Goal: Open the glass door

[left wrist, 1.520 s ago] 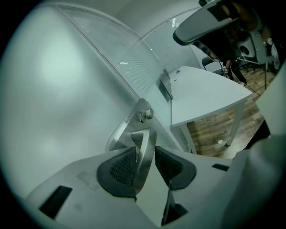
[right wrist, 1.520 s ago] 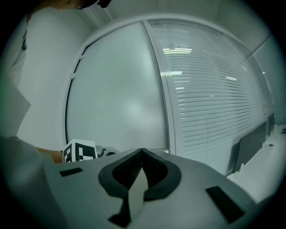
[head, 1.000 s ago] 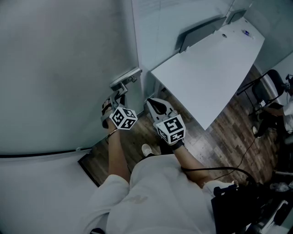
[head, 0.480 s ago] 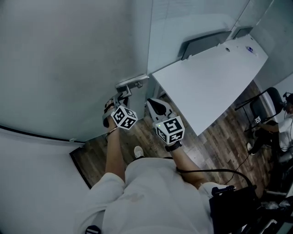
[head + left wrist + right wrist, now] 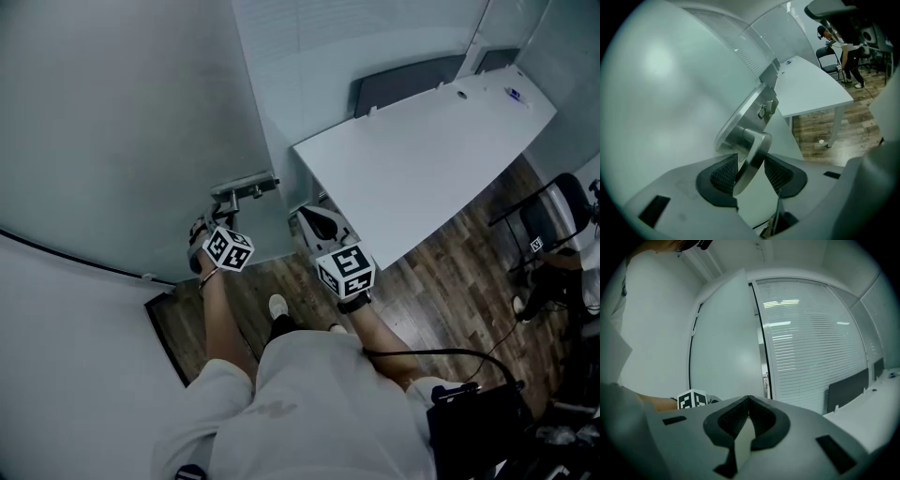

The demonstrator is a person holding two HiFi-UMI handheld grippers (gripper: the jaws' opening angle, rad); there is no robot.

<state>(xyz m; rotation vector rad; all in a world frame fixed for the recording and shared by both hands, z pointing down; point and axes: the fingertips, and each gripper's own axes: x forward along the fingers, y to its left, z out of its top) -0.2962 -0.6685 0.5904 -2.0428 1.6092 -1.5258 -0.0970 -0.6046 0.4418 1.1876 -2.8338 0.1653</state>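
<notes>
Left gripper [image 5: 751, 163] — jaws just eased wider, pads pinching the lever handle [image 5: 757, 143], whose long axis slants down between them. The glass door [image 5: 665, 93] lies directly beyond. Right gripper [image 5: 747, 401] pressed together, empty — the farther one.

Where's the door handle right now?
The handle is centre-left in the head view, on the glass door's edge left of the desk, between the left tool's jaws, which have just been opening.
</notes>
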